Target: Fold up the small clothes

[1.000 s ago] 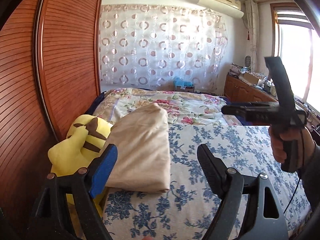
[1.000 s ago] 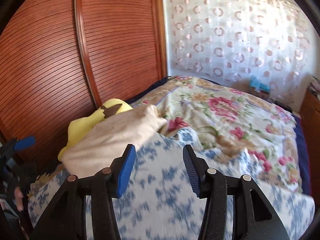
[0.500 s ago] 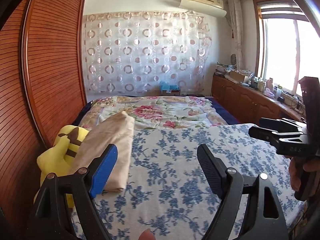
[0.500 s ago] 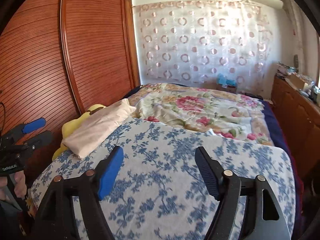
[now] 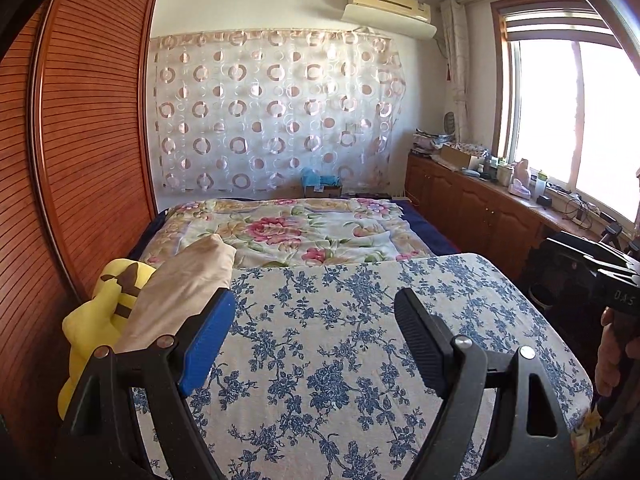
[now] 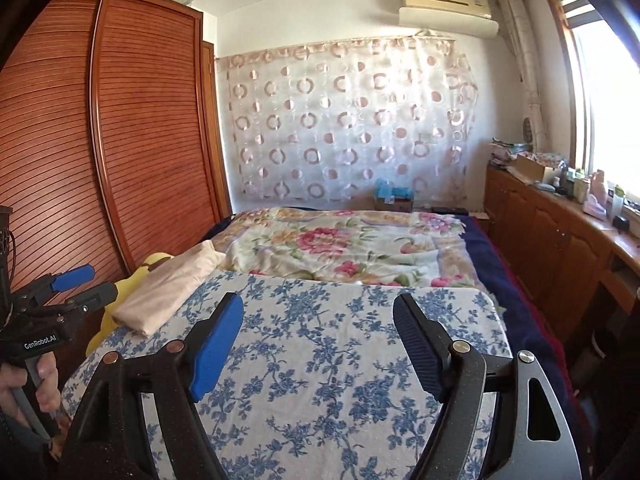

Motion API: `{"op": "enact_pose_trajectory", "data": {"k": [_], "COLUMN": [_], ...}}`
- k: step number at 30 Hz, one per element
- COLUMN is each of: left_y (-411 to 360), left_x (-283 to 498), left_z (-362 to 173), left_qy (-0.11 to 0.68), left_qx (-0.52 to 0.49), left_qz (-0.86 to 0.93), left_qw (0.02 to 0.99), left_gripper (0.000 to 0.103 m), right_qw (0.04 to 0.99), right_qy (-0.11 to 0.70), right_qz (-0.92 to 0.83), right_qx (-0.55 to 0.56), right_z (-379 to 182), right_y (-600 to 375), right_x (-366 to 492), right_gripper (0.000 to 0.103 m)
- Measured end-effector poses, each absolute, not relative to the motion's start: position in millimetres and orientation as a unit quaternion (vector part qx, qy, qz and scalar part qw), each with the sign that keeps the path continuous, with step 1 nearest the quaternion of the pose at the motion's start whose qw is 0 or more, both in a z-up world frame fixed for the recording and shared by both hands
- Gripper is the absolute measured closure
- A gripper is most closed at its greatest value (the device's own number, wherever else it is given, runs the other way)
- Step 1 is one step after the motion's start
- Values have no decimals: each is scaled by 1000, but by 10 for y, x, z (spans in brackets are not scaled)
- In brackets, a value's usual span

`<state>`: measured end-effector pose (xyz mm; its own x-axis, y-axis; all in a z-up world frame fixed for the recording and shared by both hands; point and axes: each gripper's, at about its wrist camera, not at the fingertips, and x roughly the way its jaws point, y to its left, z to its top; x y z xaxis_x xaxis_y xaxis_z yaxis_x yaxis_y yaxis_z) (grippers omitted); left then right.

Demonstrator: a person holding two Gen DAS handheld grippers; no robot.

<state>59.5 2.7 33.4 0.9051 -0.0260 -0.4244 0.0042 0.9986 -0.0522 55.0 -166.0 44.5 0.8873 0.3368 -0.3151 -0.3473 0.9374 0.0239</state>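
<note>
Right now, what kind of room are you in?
It looks like a bedroom in a home. There is a bed with a flowery blanket, a tall wooden wardrobe beside it, and a yellow plush toy next to folded beige cloth.

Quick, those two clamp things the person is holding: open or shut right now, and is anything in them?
Left gripper: open, nothing between its fingers.
Right gripper: open and empty, its jaws have just been opening.

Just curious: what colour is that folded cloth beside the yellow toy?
Plain beige folded cloth, clearest in the right wrist view.
</note>
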Motion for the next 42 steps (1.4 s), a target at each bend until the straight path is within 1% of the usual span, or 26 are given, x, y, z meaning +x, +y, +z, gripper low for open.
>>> {"op": "enact_pose_trajectory", "data": {"k": [7, 21, 42], "left_y": [22, 60, 93], "left_x": [588, 556, 497], "left_z": [355, 390, 417], "left_qy": [216, 213, 212], "left_qx": [-25, -22, -20], "left_qz": [-7, -5, -1], "left_qw": [976, 977, 977], "left_gripper": [21, 21, 21], "right_qw": [974, 972, 973], "right_qy": [155, 165, 159], "right_qz": [167, 165, 169], "right_qx": [-10, -9, -9], "right_z": [417, 424, 463], "right_y": [-1628, -1704, -1804], "right_x": [432, 479, 501], "right_gripper": [24, 24, 24]}}
